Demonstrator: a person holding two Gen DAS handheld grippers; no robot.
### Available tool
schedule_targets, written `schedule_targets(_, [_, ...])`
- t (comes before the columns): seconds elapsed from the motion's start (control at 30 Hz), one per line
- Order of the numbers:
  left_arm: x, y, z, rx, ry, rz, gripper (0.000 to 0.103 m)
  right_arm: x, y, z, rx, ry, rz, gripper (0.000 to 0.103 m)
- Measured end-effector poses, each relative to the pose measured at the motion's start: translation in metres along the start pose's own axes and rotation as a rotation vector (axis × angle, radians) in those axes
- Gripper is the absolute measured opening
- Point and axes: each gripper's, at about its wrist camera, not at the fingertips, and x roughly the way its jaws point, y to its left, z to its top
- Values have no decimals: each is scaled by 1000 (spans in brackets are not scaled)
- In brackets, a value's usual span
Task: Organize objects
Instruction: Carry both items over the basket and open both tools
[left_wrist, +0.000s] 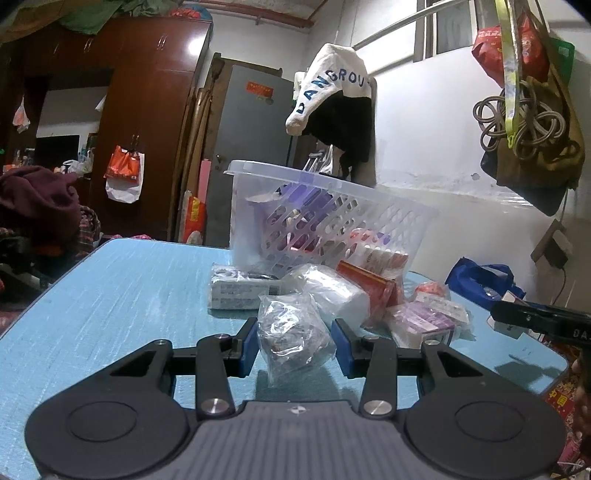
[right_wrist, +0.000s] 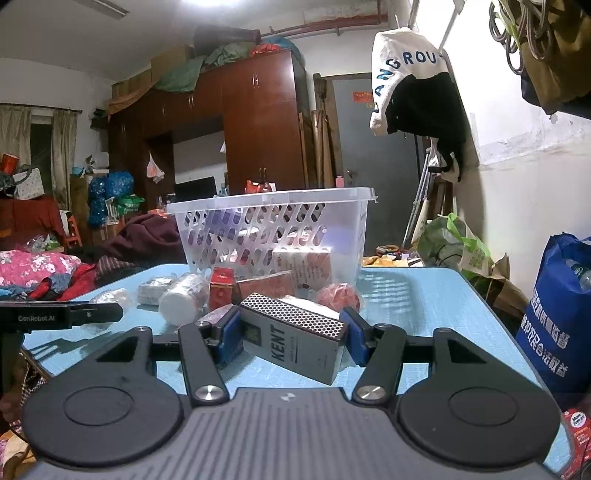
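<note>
A white slotted basket (left_wrist: 332, 218) stands on the blue table (left_wrist: 122, 295), with several packets lying in front of it. My left gripper (left_wrist: 294, 341) has its blue pads on both sides of a clear plastic bag of small dark items (left_wrist: 291, 332) and is shut on it. My right gripper (right_wrist: 291, 334) is shut on a grey KENT box (right_wrist: 295, 338), held slightly tilted just above the table (right_wrist: 424, 314). The basket also shows in the right wrist view (right_wrist: 273, 229), behind the box, with some packets inside.
Near the basket lie a white wrapped roll (right_wrist: 183, 297), red boxes (right_wrist: 221, 288), a red netted item (right_wrist: 340, 297), a purple packet (left_wrist: 428, 321) and a grey packet (left_wrist: 240, 291). A blue bag (right_wrist: 554, 325) stands right of the table. Clothes hang on the wall.
</note>
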Motion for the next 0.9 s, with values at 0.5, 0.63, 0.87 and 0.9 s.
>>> schedule_targets(0.5, [7, -11, 45, 15, -54, -52, 46, 14, 3, 44, -55, -46, 15, 60])
schedule_targets(0.63, [21, -12, 86, 23, -66, -75, 46, 35, 4, 81, -66, -54, 58, 60])
schedule_targets(0.87, [120, -16, 197, -21, 94, -46, 46, 140, 2, 167, -87, 75, 58, 60])
schedule_targets(0.9, [132, -14, 201, -34, 123, -27, 46, 153, 0, 168, -85, 109, 42, 60])
